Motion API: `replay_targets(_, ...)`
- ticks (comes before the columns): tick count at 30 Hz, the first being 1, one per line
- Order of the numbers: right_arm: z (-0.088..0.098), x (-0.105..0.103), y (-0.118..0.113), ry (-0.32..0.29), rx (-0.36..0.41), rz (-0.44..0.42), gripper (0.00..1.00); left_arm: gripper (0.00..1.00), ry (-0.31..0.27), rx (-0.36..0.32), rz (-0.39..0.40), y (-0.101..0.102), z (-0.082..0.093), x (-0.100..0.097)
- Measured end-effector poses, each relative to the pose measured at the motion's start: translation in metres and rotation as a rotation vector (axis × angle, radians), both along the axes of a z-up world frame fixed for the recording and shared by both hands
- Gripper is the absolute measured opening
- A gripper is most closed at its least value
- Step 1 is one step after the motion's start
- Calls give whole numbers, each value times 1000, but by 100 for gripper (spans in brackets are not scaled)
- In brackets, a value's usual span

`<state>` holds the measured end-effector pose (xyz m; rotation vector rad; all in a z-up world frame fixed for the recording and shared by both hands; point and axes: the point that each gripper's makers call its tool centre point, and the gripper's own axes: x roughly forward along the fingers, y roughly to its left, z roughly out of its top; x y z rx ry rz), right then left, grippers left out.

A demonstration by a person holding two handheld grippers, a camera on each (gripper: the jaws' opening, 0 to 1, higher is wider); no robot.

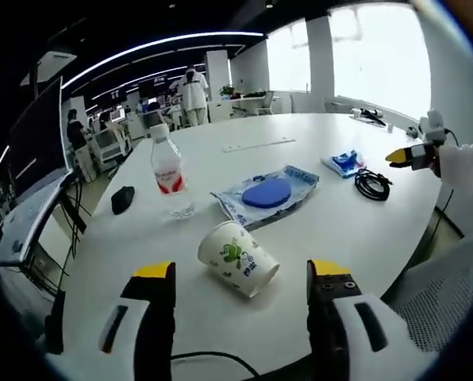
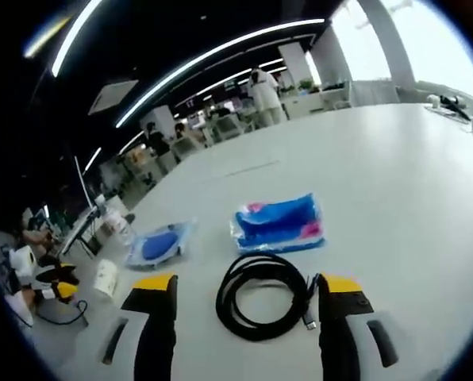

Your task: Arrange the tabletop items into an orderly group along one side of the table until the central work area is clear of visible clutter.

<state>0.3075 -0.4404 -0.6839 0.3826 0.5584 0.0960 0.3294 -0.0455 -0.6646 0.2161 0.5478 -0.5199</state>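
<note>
On the white table [image 1: 324, 230] a paper cup [image 1: 238, 258] with a green print lies on its side, just ahead of my left gripper [image 1: 240, 270], whose jaws stand open on either side of it. Behind the cup are a water bottle [image 1: 167, 171], a black mouse [image 1: 122, 198], a bagged blue disc [image 1: 267, 193], a blue packet [image 1: 346, 163] and a coiled black cable [image 1: 371, 184]. My right gripper [image 2: 248, 282] is open, with the cable coil [image 2: 260, 295] lying between its jaws. Past it lie the blue packet [image 2: 280, 224] and the bagged disc [image 2: 159, 244]; the cup [image 2: 105, 278] is far left.
A dark monitor [image 1: 30, 151] and a keyboard [image 1: 22, 226] stand off the table's left side. Small items [image 1: 371, 117] sit at the far edge and a thin strip [image 1: 259, 144] lies mid-table. People stand in the office behind. A white sleeve [image 1: 467, 171] holds the right gripper [image 1: 411, 155].
</note>
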Motion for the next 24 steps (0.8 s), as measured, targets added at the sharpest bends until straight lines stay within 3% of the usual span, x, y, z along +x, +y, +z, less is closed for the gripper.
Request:
replay_targets(7,5,12,3,-3,19,22,69,69,43,-21,3,-11,6,35)
replay_targets(11,8,21,9,-10,27,35,63,72,101,-211,50,-20,12,63)
replay_targets(13,9,25,15,-7,43,50,58,73,133,-251,66,-23,13,73)
replay_targets(16,10,33,22,-14,52,63,60,70,127,-214,41,-27,13,88)
replay_targets(19,12,43,29,-17,48,84,60,62,171,-167,-23,-38,3,94)
replay_targets(24,18,58,34,-27,62,101,57,59,258,-204,-54,-52,-12,99)
